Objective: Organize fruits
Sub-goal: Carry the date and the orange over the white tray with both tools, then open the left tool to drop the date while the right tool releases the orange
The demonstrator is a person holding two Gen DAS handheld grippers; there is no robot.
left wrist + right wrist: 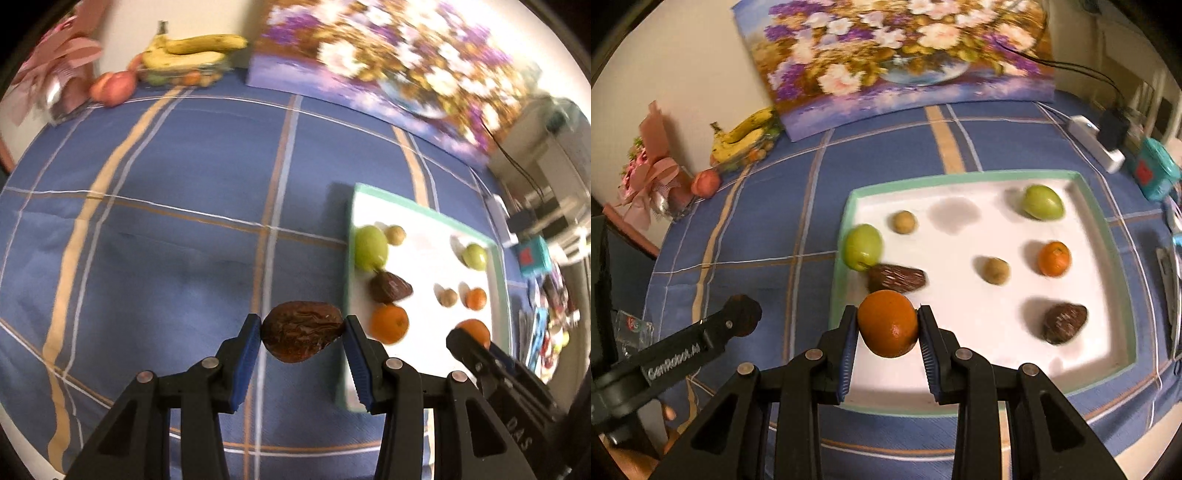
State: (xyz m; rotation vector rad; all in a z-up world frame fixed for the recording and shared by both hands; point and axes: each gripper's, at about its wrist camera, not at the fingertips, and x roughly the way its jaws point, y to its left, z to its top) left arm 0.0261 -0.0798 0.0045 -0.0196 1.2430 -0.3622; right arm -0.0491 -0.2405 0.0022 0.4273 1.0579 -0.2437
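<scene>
Right now your left gripper (302, 334) has its fingers closed on a wrinkled brown date (301, 331), holding it above the blue checked cloth on the worktop (166, 229), just left of the tray (496, 266). Your right gripper (887, 325) has its fingers clamped on an orange (887, 323), which hangs over the near left corner of the white tray with the green rim. From the right wrist view, the tray's floor carries two green fruits (862, 246), one at the left wall and one at the far right, two small tan round fruits (904, 222), a smaller orange fruit (1054, 258), a second date (897, 277) lying beside the left green fruit, and a third date (1065, 322) towards the near right. Well apart, at the far left edge of the worktop, bananas (192, 51) rest on a bowl with a red apple (112, 88) beside it, and a flower painting (897, 55) leans against the wall.
</scene>
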